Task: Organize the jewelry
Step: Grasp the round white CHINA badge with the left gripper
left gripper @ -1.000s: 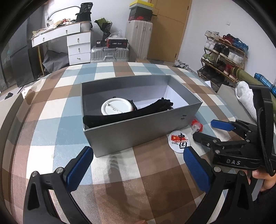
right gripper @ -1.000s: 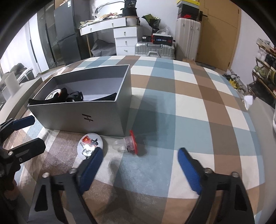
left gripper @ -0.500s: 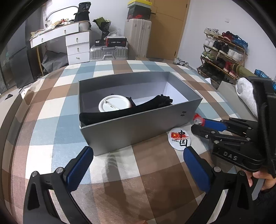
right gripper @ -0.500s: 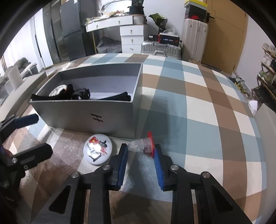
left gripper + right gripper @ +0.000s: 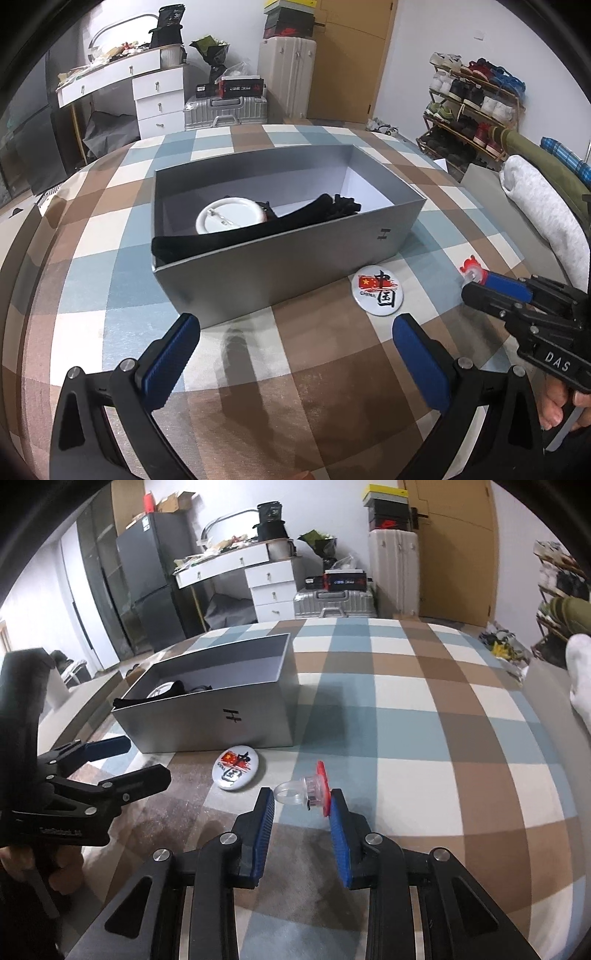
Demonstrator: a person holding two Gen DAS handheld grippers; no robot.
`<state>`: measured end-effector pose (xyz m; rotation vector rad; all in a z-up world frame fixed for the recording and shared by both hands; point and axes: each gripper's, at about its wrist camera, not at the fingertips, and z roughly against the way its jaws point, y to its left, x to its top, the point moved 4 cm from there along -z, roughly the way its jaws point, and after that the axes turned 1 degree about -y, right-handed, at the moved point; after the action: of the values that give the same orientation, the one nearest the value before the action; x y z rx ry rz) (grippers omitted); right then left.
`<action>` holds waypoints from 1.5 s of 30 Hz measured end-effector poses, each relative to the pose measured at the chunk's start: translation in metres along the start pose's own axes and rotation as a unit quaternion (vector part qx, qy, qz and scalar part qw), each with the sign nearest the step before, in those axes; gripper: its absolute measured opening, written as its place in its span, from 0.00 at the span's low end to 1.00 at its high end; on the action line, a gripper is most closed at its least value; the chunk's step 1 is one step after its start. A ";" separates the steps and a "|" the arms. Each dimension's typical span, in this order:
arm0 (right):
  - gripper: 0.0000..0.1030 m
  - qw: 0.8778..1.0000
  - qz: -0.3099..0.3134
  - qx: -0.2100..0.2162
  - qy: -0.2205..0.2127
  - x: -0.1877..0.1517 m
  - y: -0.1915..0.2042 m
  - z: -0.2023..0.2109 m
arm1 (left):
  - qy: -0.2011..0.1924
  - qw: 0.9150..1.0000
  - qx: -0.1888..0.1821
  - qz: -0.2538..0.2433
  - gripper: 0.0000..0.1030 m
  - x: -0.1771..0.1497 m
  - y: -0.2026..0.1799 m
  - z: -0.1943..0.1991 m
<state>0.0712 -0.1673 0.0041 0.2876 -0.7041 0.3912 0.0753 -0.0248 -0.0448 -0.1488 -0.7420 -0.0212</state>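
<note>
The right hand-held gripper (image 5: 302,805), angled down, pinches a clear toy ring (image 5: 308,794); the left hand-held gripper (image 5: 295,347) gapes empty.

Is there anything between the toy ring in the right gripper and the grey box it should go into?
Only the box's own wall. The right gripper is shut on the toy ring, held near the cloth in front of the grey box. The round badge lies off to the side. The ring must clear the wall to enter the open top.

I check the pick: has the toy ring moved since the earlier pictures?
Yes. The toy ring, clamped in the right gripper, is lifted off the blanket, away from the grey box.
</note>
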 end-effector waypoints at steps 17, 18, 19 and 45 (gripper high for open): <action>0.29 0.999 -0.034 0.011 -0.011 -0.004 -0.020 0.014 | 0.050 0.997 -0.013 -0.061 0.90 0.005 -0.041 -0.020; 0.29 0.999 -0.035 0.013 -0.012 -0.003 -0.020 0.015 | 0.055 0.996 -0.009 -0.067 0.90 0.005 -0.045 -0.025; 0.29 0.999 -0.037 0.014 -0.013 -0.003 -0.021 0.016 | 0.057 0.996 -0.007 -0.069 0.90 0.006 -0.046 -0.027; 0.25 0.999 -0.033 0.022 -0.028 0.000 -0.020 0.019 | 0.027 0.997 -0.036 -0.056 0.36 0.004 -0.048 -0.017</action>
<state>0.0697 -0.1919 0.0155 0.3639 -0.7399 0.3381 0.0865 -0.0742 -0.0482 -0.1740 -0.6944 -0.1571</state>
